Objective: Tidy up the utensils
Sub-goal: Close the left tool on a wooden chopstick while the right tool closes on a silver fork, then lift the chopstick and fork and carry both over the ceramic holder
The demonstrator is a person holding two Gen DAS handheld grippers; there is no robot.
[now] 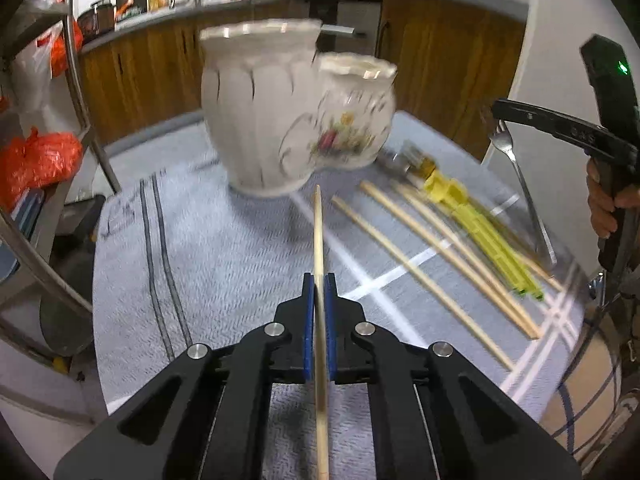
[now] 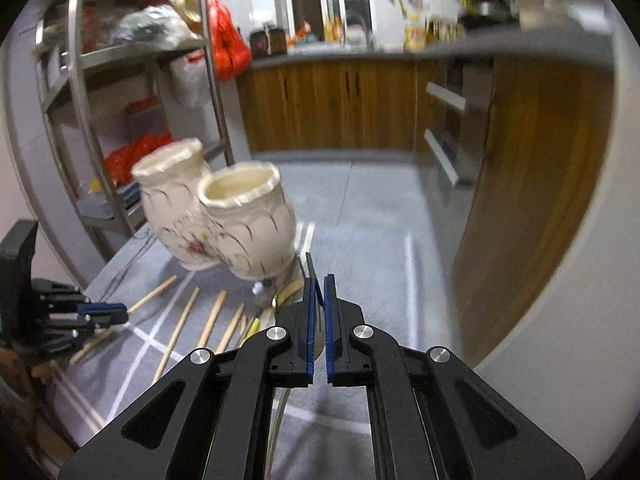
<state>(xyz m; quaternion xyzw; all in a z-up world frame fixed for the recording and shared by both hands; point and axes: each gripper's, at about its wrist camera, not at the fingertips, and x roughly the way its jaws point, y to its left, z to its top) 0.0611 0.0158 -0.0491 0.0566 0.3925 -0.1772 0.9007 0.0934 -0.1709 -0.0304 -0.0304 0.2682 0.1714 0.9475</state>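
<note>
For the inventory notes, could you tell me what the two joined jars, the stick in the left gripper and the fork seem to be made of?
Joined jars: probably glazed ceramic; glossy cream surface, painted flowers, gilt lines.
Stick in the left gripper: likely bamboo or wood; pale, matte, a chopstick.
Fork: apparently stainless steel; silvery sheen.

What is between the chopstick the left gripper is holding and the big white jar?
Only bare grey cloth lies between the held chopstick and the jar, as the left wrist view shows.
</note>
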